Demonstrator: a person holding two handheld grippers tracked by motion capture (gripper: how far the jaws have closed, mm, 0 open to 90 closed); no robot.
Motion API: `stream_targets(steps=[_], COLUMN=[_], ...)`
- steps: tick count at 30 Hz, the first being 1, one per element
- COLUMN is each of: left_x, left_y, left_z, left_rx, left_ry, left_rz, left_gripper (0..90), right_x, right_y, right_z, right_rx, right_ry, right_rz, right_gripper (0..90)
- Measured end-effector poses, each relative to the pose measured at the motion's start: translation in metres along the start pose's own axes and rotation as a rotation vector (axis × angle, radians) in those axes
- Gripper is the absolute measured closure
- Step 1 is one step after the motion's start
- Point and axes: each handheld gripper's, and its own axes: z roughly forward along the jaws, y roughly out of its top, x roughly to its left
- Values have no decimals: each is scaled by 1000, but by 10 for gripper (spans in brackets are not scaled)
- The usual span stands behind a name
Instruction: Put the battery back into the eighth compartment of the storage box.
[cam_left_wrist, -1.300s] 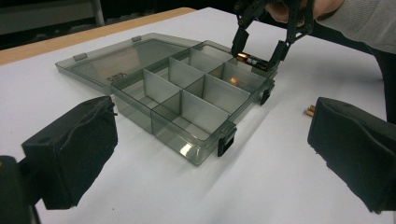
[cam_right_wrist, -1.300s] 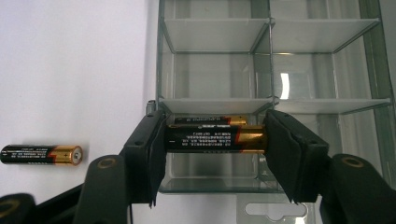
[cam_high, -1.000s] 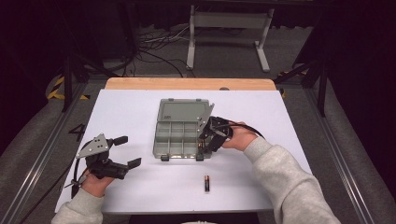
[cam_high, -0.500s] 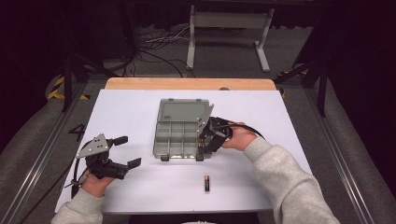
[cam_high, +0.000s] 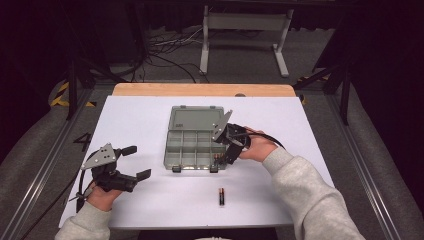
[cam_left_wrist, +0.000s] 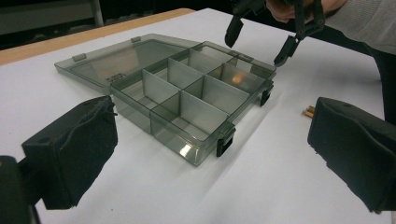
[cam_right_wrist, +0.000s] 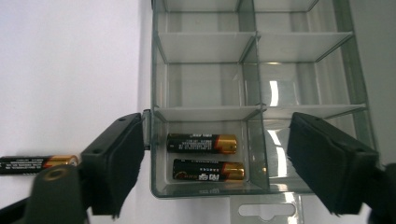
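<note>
Broadly, the white table (cam_high: 150, 125) carries everything, and on it, under and just ahead of the right gripper (cam_high: 226, 151), lies the smoky clear compartment box (cam_high: 192, 145) with its lid (cam_high: 195, 117) folded flat on the side away from the person. The right gripper hangs over the box's near right corner, its jaws apart and just opened wider, with nothing pressed between the pads; in the right gripper view one jaw stands outside the box's wall and the other over the neighbouring compartment. Directly between those jaws, in the corner compartment, two batteries (cam_right_wrist: 201, 143) lie side by side, parallel to each other, their gold ends pointing the same way. The left gripper (cam_high: 131, 161) rests well to the left of the box, apart from it, its jaws spread wide and holding nothing; the left gripper view shows the box lying ahead of it, between its two black pads (cam_left_wrist: 77, 149). Smallest of all, a third battery (cam_high: 221, 197) lies loose on the table, outside the box, near the right gripper on the person's side of it, touching neither the gripper nor the box.
</note>
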Motion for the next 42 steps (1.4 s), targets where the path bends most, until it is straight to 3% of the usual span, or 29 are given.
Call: stream_targets(steps=[5, 13, 26, 42], left_x=[0, 0, 0, -1], left_y=[0, 0, 0, 0], left_z=[0, 0, 1, 1], left_rx=[0, 2, -1, 5], left_ry=[2, 2, 2, 4], left_rz=[1, 4, 2, 4], left_gripper=[22, 22, 22, 22], right_x=[5, 21, 41, 65], right_y=[1, 1, -3, -15], right_z=[-10, -22, -42, -44], right_rx=[-26, -45, -90, -114], right_ry=[-12, -34, -62, -52], right_rz=[15, 8, 20, 37], right_gripper=[90, 34, 18, 17])
